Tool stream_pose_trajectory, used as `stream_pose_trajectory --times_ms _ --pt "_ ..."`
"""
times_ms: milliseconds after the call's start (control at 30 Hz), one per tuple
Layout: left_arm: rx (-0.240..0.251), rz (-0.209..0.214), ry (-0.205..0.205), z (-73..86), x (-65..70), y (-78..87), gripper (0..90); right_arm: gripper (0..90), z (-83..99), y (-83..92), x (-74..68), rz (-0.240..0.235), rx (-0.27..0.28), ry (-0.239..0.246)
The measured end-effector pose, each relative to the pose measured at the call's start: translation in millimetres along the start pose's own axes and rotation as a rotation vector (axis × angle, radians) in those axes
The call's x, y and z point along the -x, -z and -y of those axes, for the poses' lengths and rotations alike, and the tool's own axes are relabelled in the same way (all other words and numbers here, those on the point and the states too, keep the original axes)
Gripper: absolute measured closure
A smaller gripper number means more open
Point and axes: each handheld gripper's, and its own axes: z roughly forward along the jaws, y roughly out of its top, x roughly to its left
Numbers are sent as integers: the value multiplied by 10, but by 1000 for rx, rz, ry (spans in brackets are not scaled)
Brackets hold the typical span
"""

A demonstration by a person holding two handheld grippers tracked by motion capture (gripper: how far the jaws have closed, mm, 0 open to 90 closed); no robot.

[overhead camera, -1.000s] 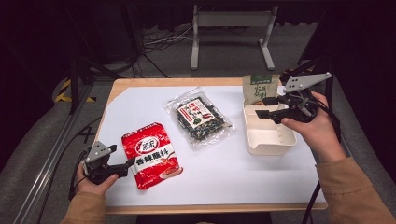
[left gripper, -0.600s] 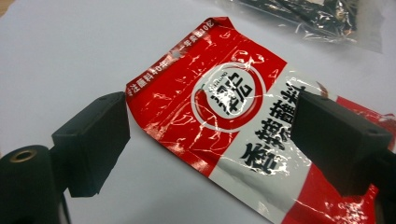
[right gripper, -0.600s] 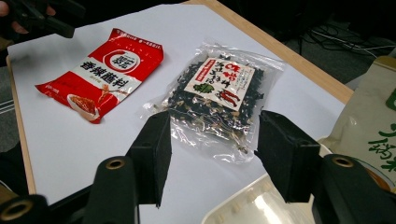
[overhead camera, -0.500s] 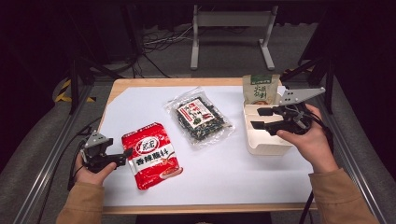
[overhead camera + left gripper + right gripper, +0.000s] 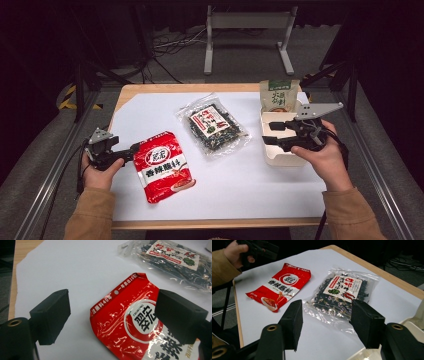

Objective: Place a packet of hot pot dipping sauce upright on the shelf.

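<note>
My left tool (image 5: pixel 131 150), wide open and empty, has slid up to the red packet (image 5: pixel 164 167); right tool (image 5: pixel 270 134), jaws just opening, hovers empty over the tub (image 5: pixel 281 156).

Sauce packet (image 5: pixel 162 166) flat on tabletop (image 5: pixel 150 107), just ahead of left gripper (image 5: pixel 131 150) fingers (image 5: pixel 51 315). Seaweed bag (image 5: pixel 214 126) beyond, between both grippers. Box (image 5: pixel 280 152) under right gripper (image 5: pixel 267 134) fingers (image 5: pixel 292 322); pouch (image 5: pixel 278 95) standing behind.

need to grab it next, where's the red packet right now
In the high view the red packet lies flat at the table's front left, just beside the left gripper, with the clear seaweed bag behind it.
</note>
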Motion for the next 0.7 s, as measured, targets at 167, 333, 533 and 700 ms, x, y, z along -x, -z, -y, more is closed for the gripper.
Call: stream_pose_trajectory --times_ms 167,333,533,700 --pt "-27 0 24 -24 -54 -140 169 426 61 -55 -13 21 -7 0" --pt "-36 -10 18 -26 -112 -206 197 422 144 -100 -9 20 -1 -24" --pt "-56 -6 -3 10 -169 -256 257 418 157 -129 -43 31 -14 -11" --pt "-82 8 -15 24 -162 -303 290 415 169 -151 -74 39 -27 2"
